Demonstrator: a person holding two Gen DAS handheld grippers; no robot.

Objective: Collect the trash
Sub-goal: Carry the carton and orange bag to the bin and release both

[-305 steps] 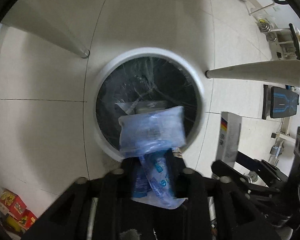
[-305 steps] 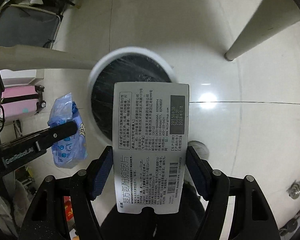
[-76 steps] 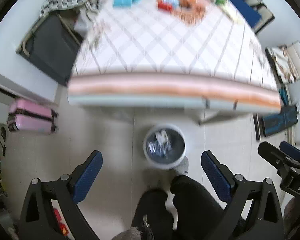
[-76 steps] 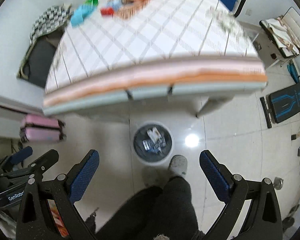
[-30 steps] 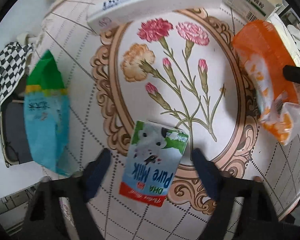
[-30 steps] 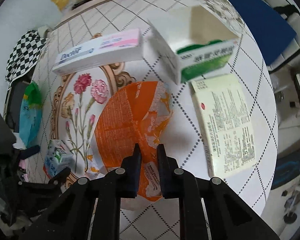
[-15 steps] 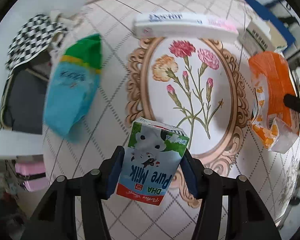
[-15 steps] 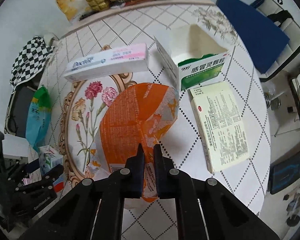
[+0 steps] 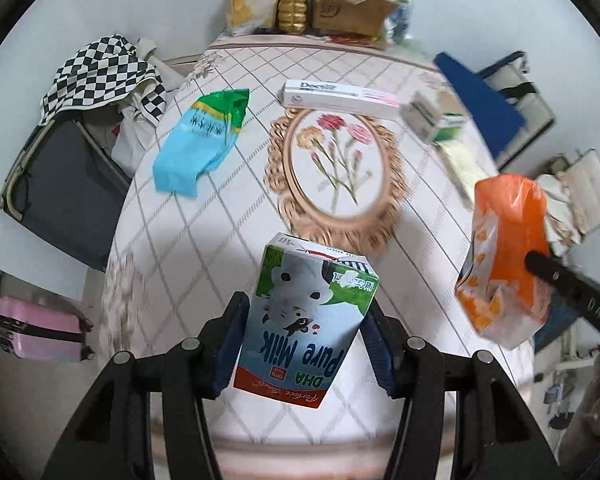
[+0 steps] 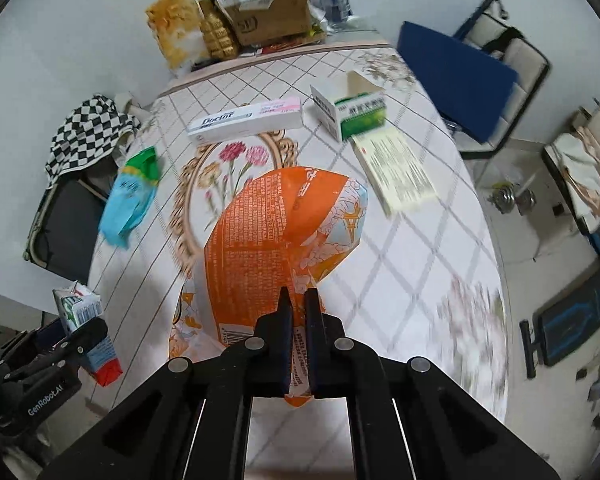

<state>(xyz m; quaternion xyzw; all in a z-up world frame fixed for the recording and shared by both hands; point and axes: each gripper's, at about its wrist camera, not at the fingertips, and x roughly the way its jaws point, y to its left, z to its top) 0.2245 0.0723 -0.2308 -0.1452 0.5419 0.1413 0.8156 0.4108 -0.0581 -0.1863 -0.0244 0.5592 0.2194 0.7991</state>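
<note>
My left gripper (image 9: 306, 316) is shut on a Pure Milk carton (image 9: 308, 320) and holds it above the near edge of the table (image 9: 204, 260). My right gripper (image 10: 298, 300) is shut on an orange snack bag (image 10: 276, 232), lifted off the table; the bag also shows in the left wrist view (image 9: 504, 248). The carton shows at the left of the right wrist view (image 10: 82, 312). On the table lie a blue-green bag (image 9: 200, 140), a long white Doctor box (image 9: 340, 94), a green-white medicine box (image 10: 352, 114) and a flat pale box (image 10: 398, 168).
Cardboard box and snack packs (image 9: 320, 0) stand at the table's far end. A checkered cloth on a dark folding chair (image 9: 96, 76) and a pink suitcase (image 9: 36, 332) are left of the table. A blue chair (image 10: 456, 76) and a black bench (image 10: 568, 324) are at the right.
Both grippers have lifted and pulled back from the table with the carton and the orange bag in them. The table items look farther away now.
</note>
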